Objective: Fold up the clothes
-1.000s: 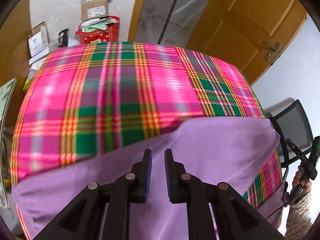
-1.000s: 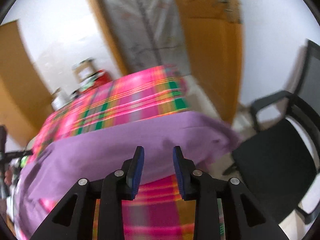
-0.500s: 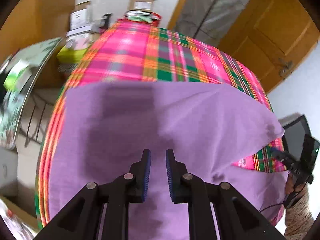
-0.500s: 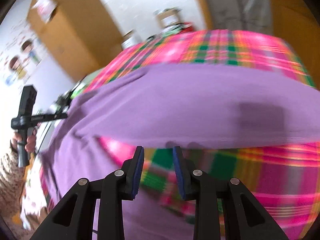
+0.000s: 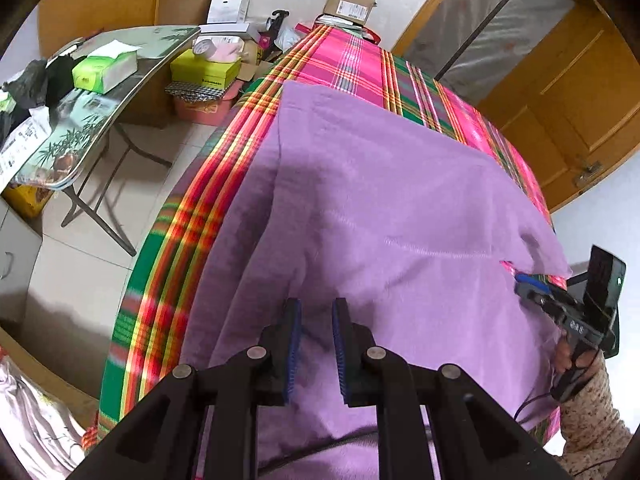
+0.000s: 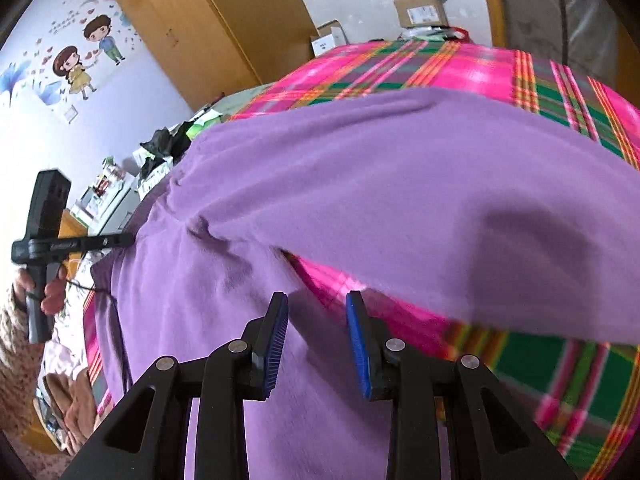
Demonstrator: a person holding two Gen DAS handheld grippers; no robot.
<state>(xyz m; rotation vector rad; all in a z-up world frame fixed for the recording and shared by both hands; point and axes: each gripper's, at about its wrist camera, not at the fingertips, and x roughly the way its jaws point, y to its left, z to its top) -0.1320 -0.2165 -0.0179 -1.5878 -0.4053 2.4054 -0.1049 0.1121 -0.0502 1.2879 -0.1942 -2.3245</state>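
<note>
Two grippers, left gripper (image 5: 314,344) and right gripper (image 6: 316,344), jaws parted, empty, above purple garment (image 6: 400,184) lying crosswise on plaid cloth (image 5: 360,60)

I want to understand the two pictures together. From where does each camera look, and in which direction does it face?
Left wrist: sits on the left claw, looks along it over the purple garment on the plaid cloth, toward the door; the right claw and hand show at the right edge.
Right wrist: sits on the right claw, looks over the garment toward the wardrobe; the left claw and hand show at the left edge.
Shared: garment, plaid cloth, each other's claw.
</note>
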